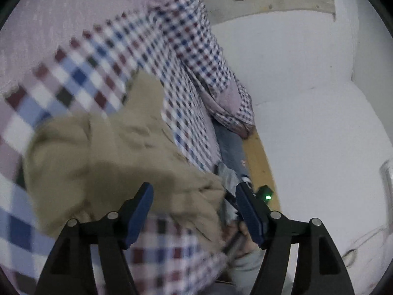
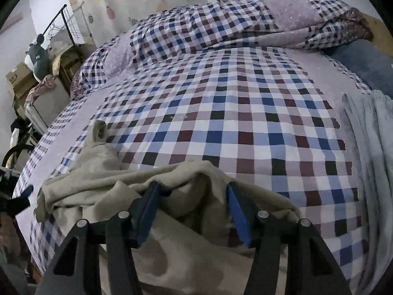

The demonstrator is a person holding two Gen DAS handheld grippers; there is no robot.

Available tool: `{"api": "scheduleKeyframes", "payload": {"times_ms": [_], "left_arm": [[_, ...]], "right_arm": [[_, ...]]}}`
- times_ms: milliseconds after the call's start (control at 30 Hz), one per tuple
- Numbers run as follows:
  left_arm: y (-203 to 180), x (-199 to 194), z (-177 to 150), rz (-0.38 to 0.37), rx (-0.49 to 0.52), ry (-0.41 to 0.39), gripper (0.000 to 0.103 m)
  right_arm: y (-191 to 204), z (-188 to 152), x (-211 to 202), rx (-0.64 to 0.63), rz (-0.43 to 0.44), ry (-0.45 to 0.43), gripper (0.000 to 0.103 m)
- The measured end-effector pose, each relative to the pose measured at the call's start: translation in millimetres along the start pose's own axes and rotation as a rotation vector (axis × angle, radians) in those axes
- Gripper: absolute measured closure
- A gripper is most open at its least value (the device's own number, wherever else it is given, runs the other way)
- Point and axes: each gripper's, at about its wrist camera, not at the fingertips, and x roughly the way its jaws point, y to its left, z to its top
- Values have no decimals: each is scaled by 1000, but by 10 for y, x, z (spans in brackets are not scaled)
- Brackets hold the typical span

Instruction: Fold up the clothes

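Though blurred, probably beige garment (image 1: 103,152)

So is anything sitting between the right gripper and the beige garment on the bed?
Nothing visible does. The right gripper has its jaws open right over the beige garment, whose bunched folds rise between them on the checked bedsheet.
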Motion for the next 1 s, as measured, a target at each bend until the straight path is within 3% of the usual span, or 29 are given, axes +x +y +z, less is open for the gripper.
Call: {"api": "scheduleKeyframes", "payload": {"times_ms": [67,133,267,400,533,633,767,1000], "left_arm": [[1,1,-74,-19,-54,11,30],[46,13,-192,0,-123,19,30],[166,194,-456,157,-213,71,30],[174,237,-470,221,-239,-22,30],[180,278,-481,284,-264,-117,30],[234,274,-413,286,-292,-173,30],[238,291,-334,294,-300,-193,30],[242,473,-187,324,-254,-220,29]], "right_arm": [[83,-5,-30,-33,-9,-13,75],[192,-23,-78,-66,-37,-36,89],[316,-151,-215,-71,-62,-105,96],[325,-304,-269,-37,-40,-151,96],[178,-445,-326,10,30,-134,86],[24,-535,-509,8,98,-135,50],[-64,-540,-717,-79,133,-93,25],[11,-761,-625,-247,151,20,22]]}}
